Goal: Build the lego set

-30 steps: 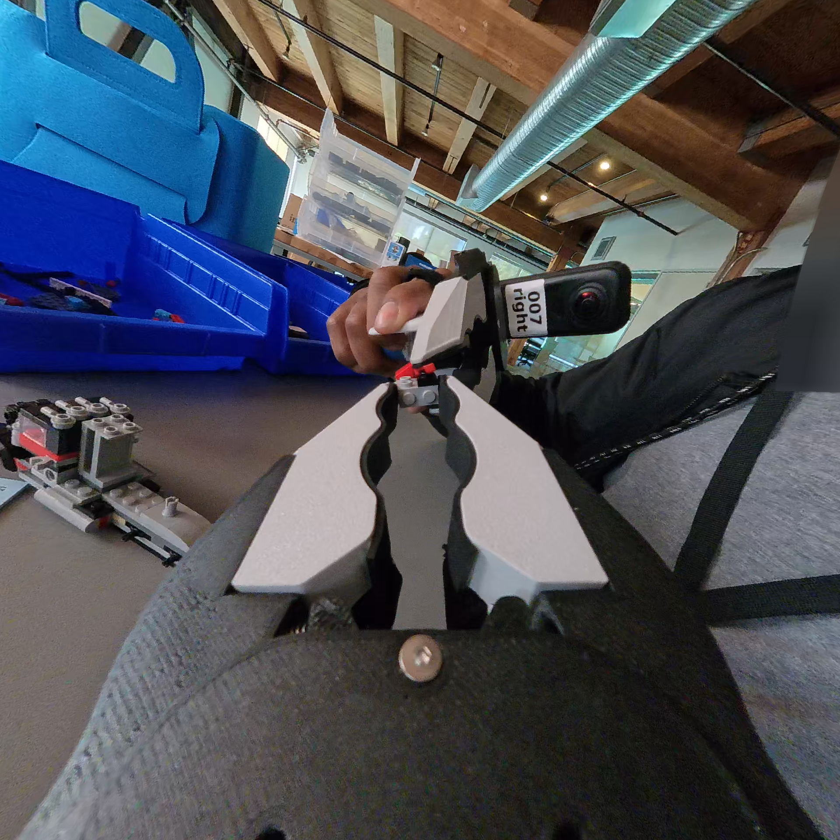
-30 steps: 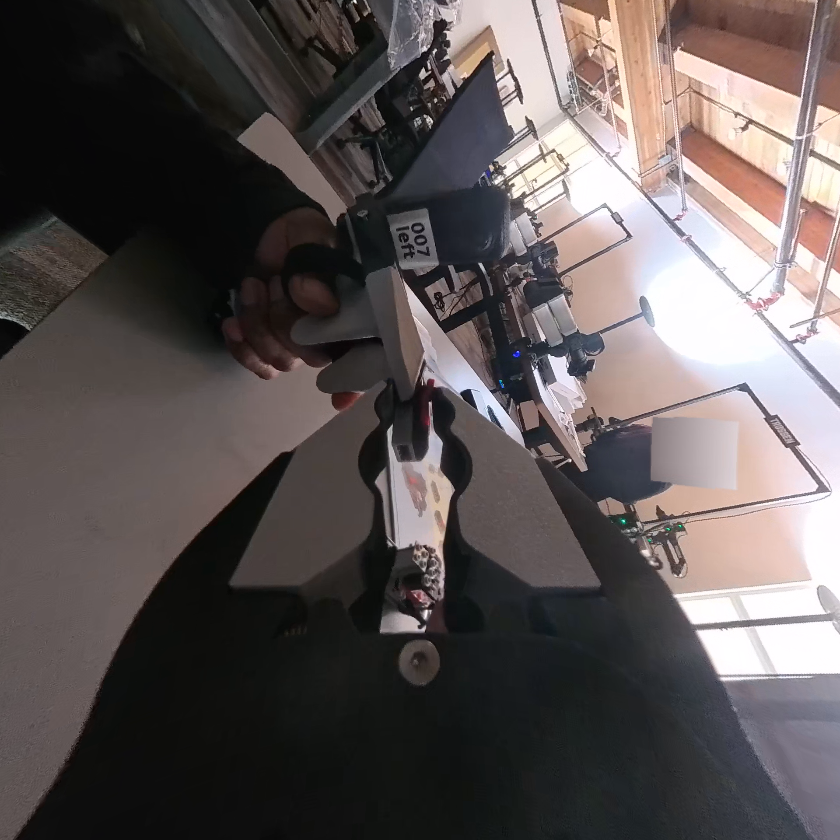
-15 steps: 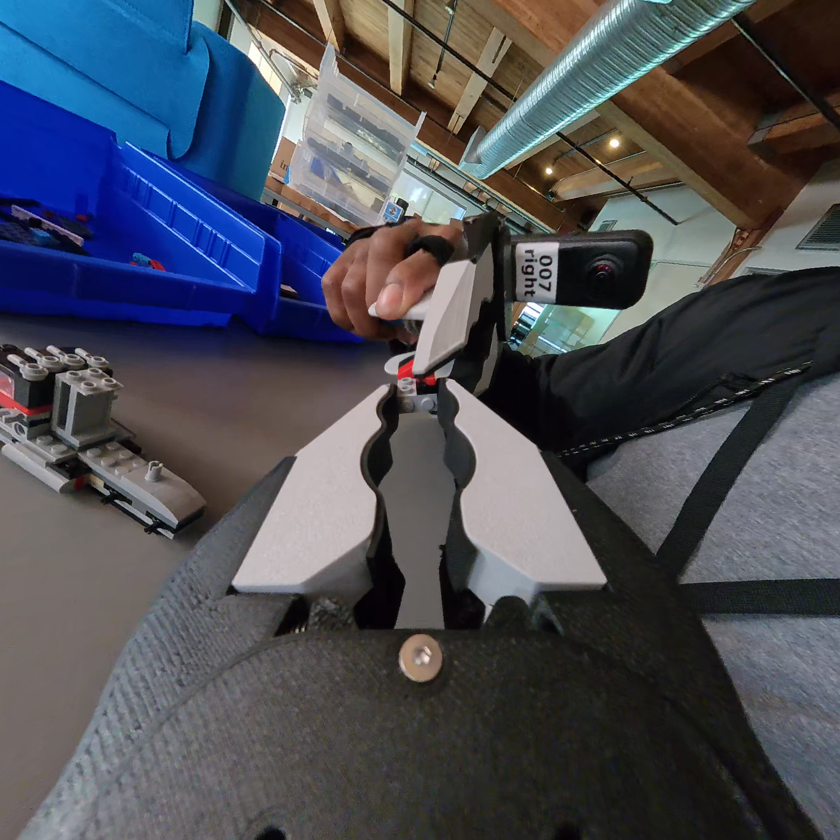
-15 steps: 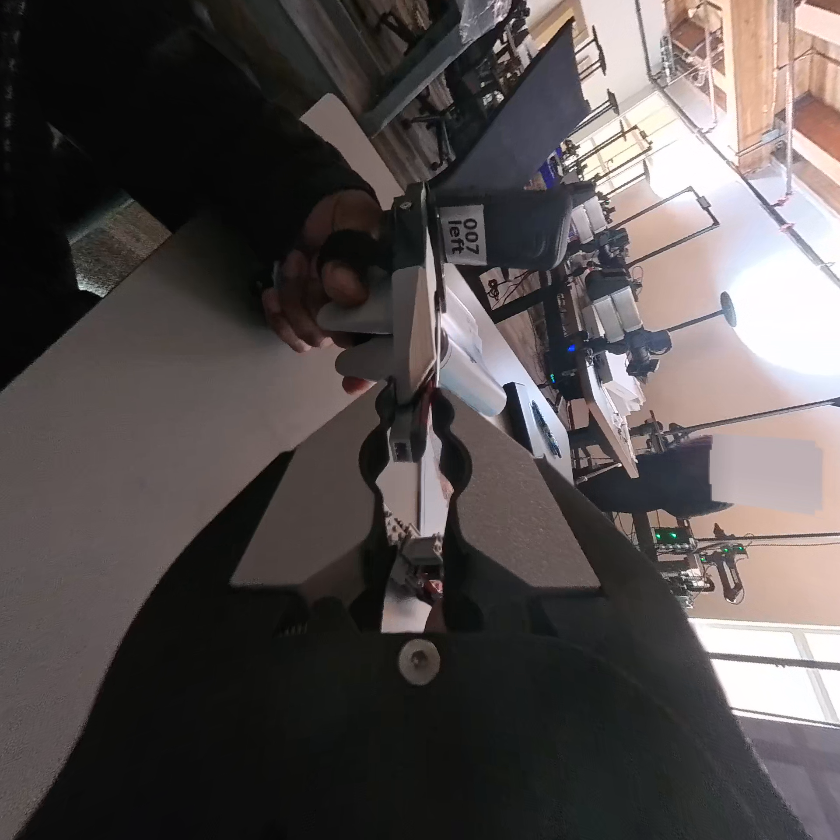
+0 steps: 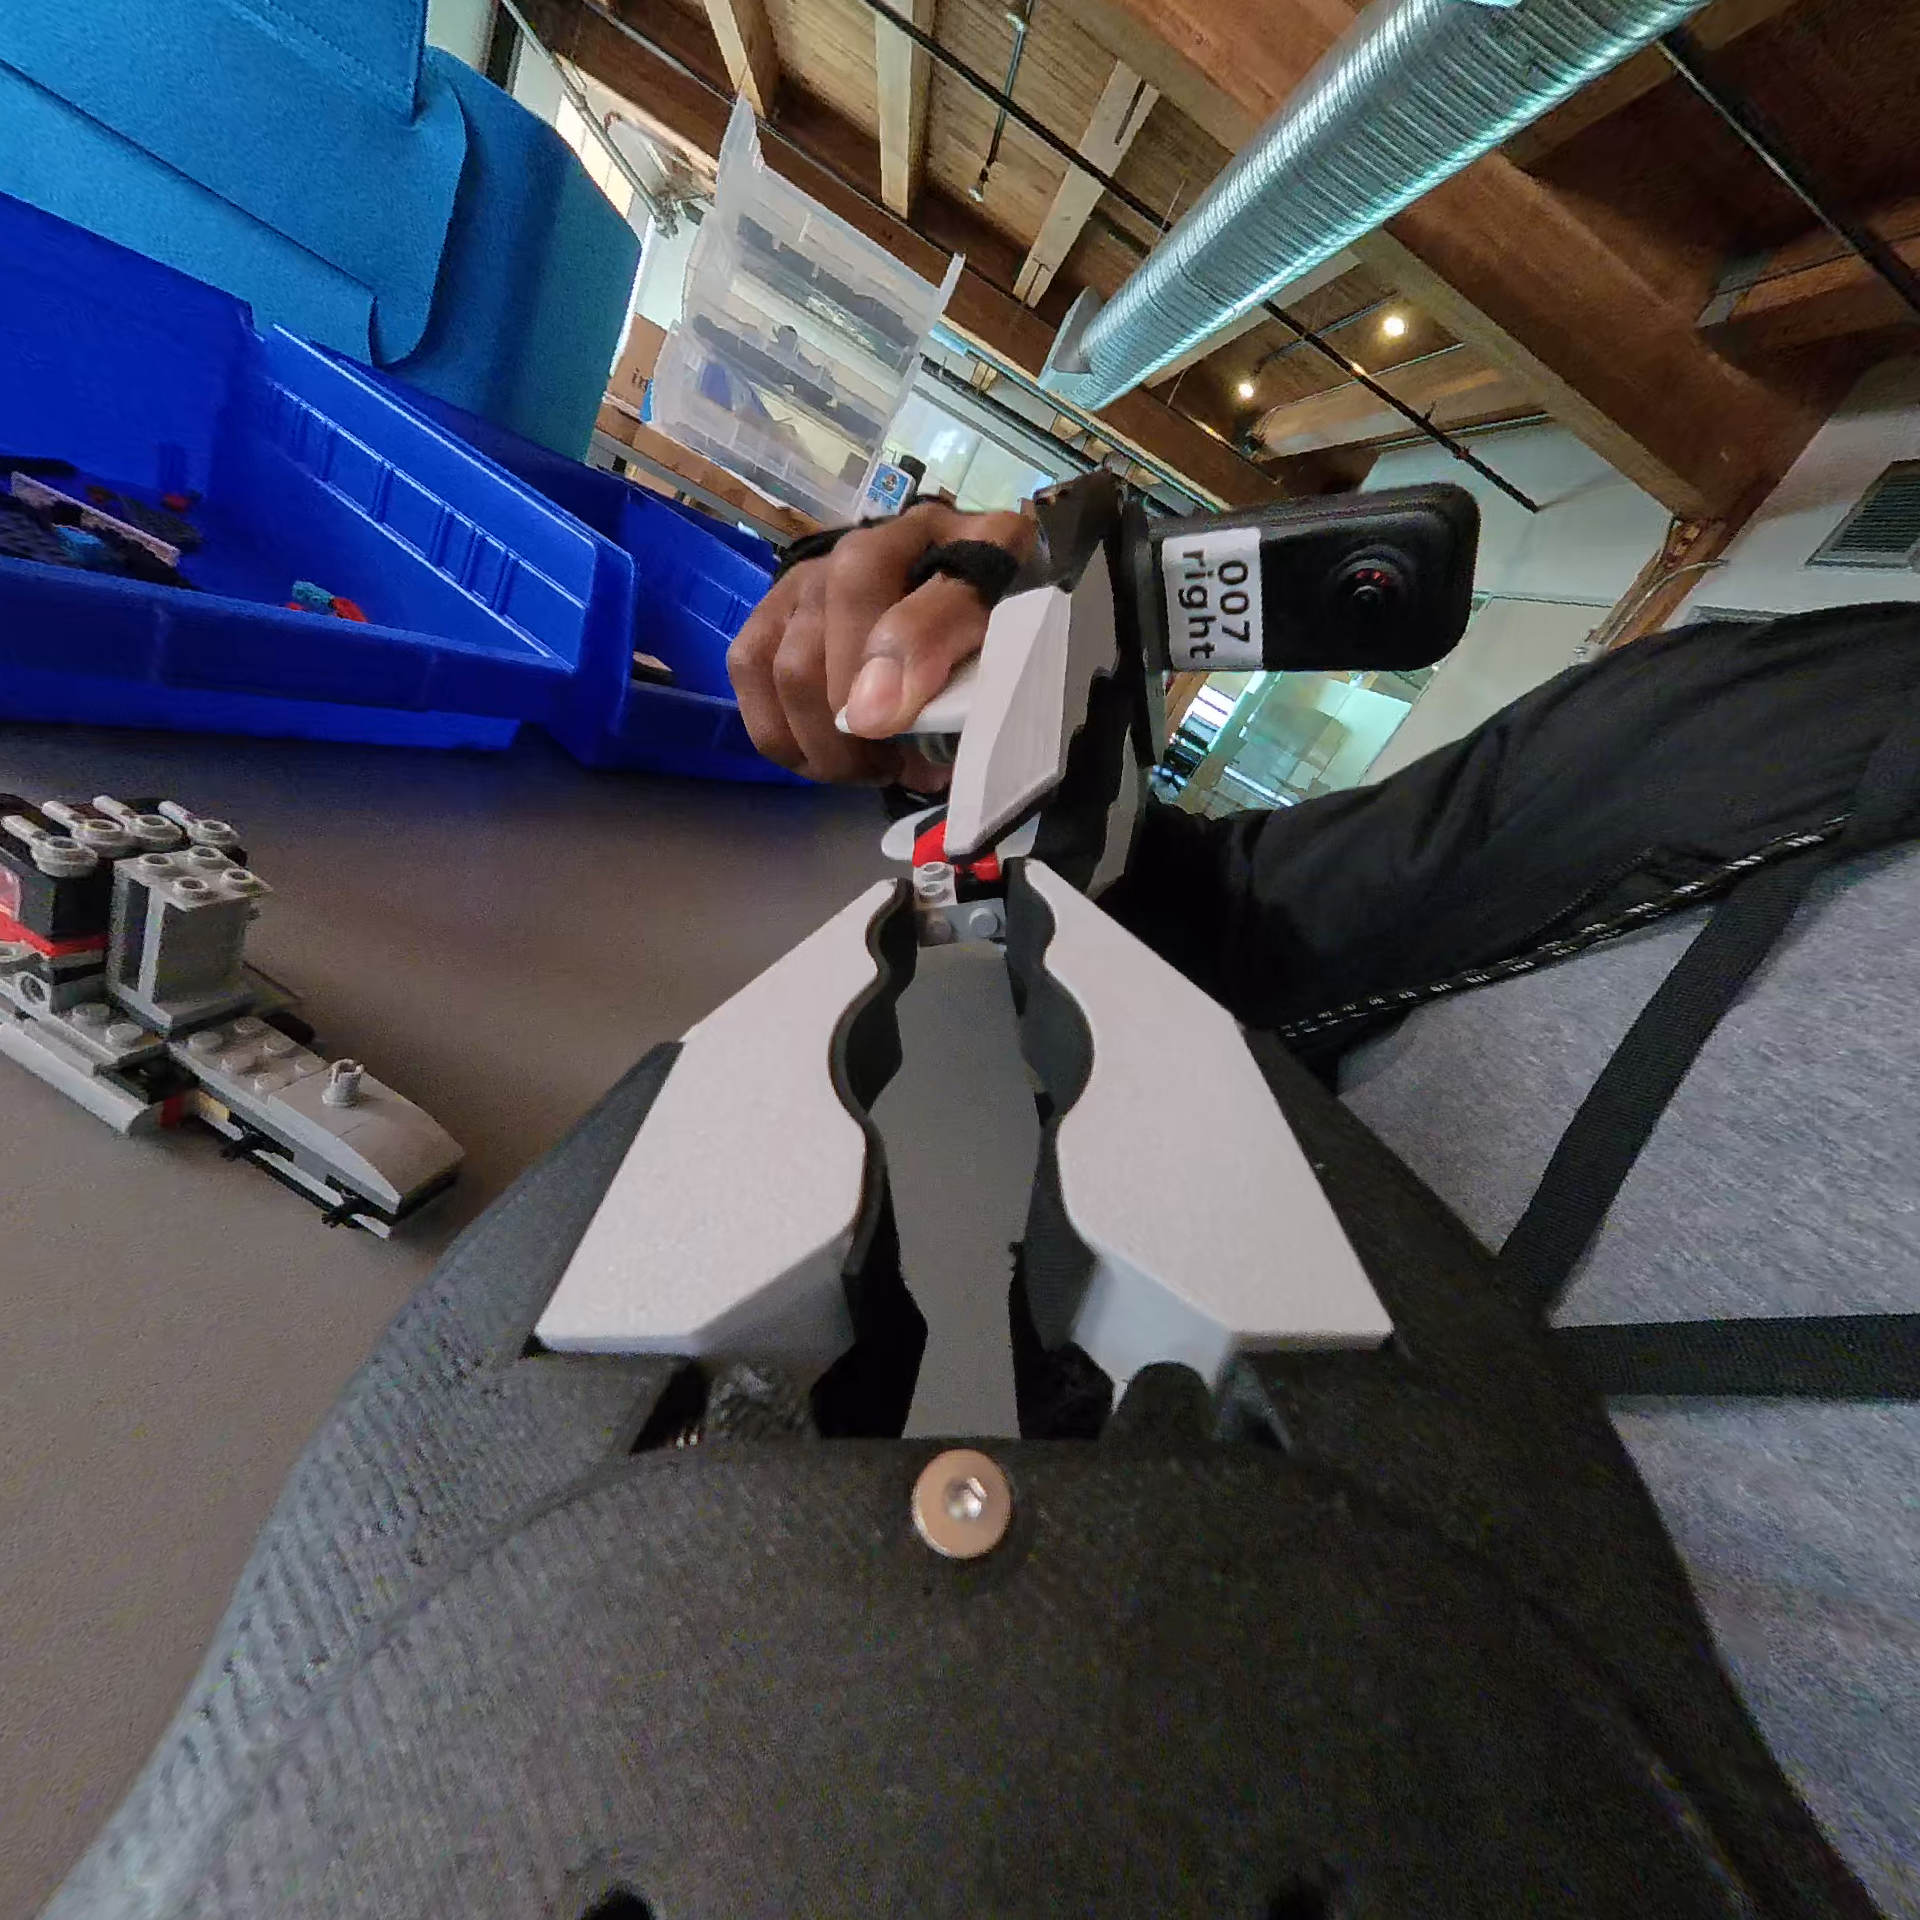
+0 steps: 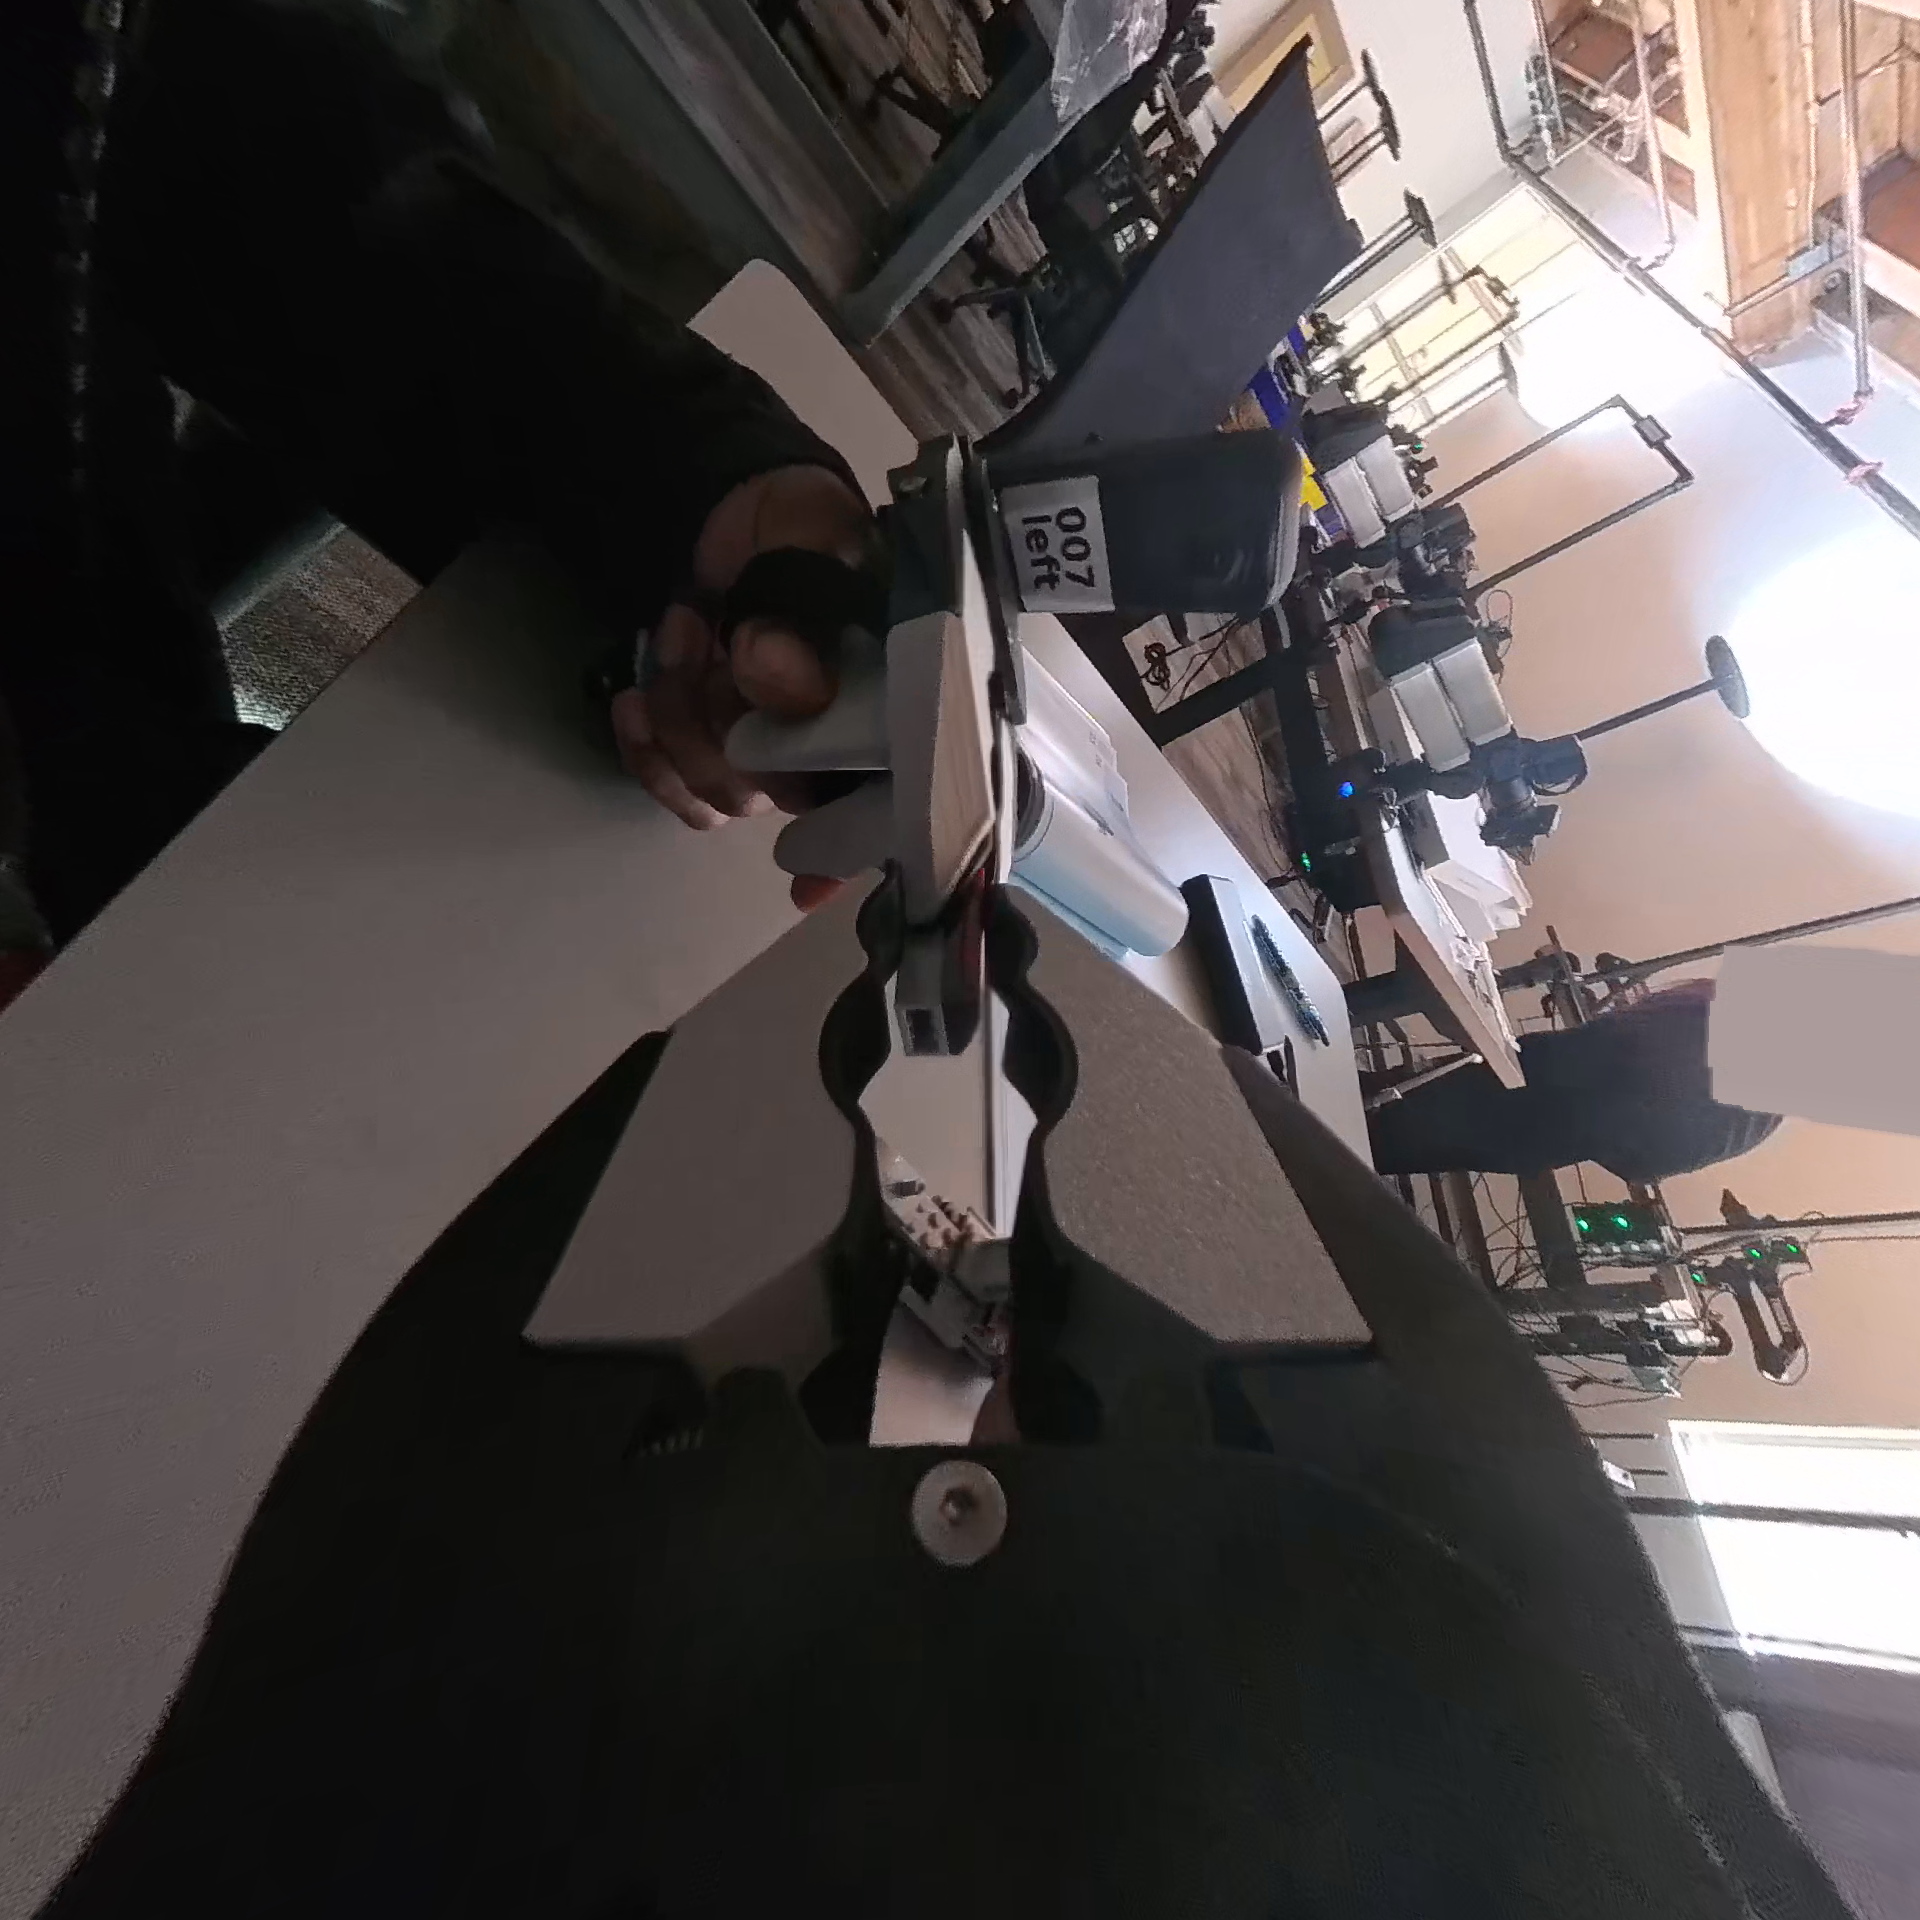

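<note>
My left gripper [image 5: 961, 899] is shut on a small grey and red lego piece [image 5: 966, 920], held above the grey table [image 5: 520, 935]. My right gripper [image 5: 968, 844] comes down from above, and its tips pinch the red and black top of the same piece. In the right wrist view, my right gripper [image 6: 935, 925] has the grey part of the piece [image 6: 920, 1003] between its fingers. The left gripper [image 6: 948, 883] meets it there tip to tip. A partly built grey, black and red lego model [image 5: 177, 987] lies on the table to the left. It also shows through the right gripper's finger gap [image 6: 945, 1262].
Blue bins [image 5: 312, 582] with loose bricks stand at the back left, and a blue felt bag [image 5: 260, 156] is behind them. A black sleeve [image 5: 1507, 810] and grey fabric with black straps [image 5: 1714, 1143] fill the right. A white roll [image 6: 1091, 883] and a black box [image 6: 1247, 966] lie farther along the table. Only a small space, under 4 cm, lies between the two pairs of fingers.
Both grippers stay shut on the small piece. They have turned together. The right gripper now stands steeper over the left tips, and the model and bins have shifted left in the left view.
</note>
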### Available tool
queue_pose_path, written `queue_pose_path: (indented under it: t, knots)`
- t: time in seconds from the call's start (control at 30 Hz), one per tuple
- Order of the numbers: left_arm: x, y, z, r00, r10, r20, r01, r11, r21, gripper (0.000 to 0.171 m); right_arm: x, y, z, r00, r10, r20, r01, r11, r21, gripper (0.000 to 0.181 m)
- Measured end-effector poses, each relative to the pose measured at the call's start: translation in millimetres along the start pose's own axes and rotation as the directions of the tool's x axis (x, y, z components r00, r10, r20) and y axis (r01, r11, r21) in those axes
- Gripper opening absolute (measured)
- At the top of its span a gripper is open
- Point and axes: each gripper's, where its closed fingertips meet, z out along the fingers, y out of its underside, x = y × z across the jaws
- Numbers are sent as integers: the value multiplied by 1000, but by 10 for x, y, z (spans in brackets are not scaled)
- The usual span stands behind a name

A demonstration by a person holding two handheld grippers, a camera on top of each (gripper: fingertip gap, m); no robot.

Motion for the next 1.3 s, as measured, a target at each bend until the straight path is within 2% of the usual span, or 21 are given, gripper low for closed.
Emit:
queue_pose_path:
  t: [0.1, 0.13, 0.2, 0.37, 0.43, 0.53, 0.63, 0.7, 0.77, 0.87, 1.07, 1.2, 1.3]
  knots:
    - [-16, -57, -25, 999, 32, 18, -33, 999, 33, 17, 65, 32, 26, 997, 47, -66, -48, 999, -5, 21]
    - [-12, -69, -31, 998, 54, 24, -55, 998, 38, 17, 97, 72, 24, 994, 59, -97, -61, 998, -20, 35]
    - [3, -89, -40, 993, 109, 40, -111, 993, 44, 17, 116, 138, -16, 987, 102, -122, -107, 994, -34, 44]
    - [1, -110, -49, 980, 184, 71, -187, 981, 45, 17, 97, 272, -157, 918, 375, -125, -379, 925, -4, 47]
    - [4, -112, -44, 969, 229, 89, -233, 972, 38, 17, 27, 308, -165, 834, 547, -73, -548, 837, 8, 46]
    - [17, -94, -26, 940, 321, 119, -324, 946, 6, 17, -30, 287, -176, 629, 777, 18, -777, 627, 58, 48]
    - [46, -86, -17, 918, 377, 126, -379, 925, -7, 17, 52, 183, -244, 481, 874, 72, -871, 466, 157, 47]
    - [65, -95, -15, 912, 391, 123, -394, 919, -2, 17, 66, 61, -276, 424, 894, 146, -899, 395, 190, 47]
    - [84, -89, -12, 915, 389, 110, -391, 920, 1, 17, 78, -12, -289, 455, 878, 150, -881, 420, 219, 41]
    - [104, -62, 0, 923, 374, 86, -375, 927, -2, 17, 64, -3, -258, 543, 835, 92, -830, 517, 210, 28]
    - [139, -20, 10, 946, 323, 40, -323, 946, -3, 17, 26, -27, -207, 693, 721, 33, -712, 675, 195, 18]
    - [124, -58, -13, 986, 168, -6, -168, 985, 39, 31, 73, -76, -252, 871, 480, -103, -453, 867, 208, 18]
    - [73, -111, -58, 998, -6, -57, 10, 997, 78, 35, 135, -89, -276, 928, 315, -198, -281, 943, 181, 18]
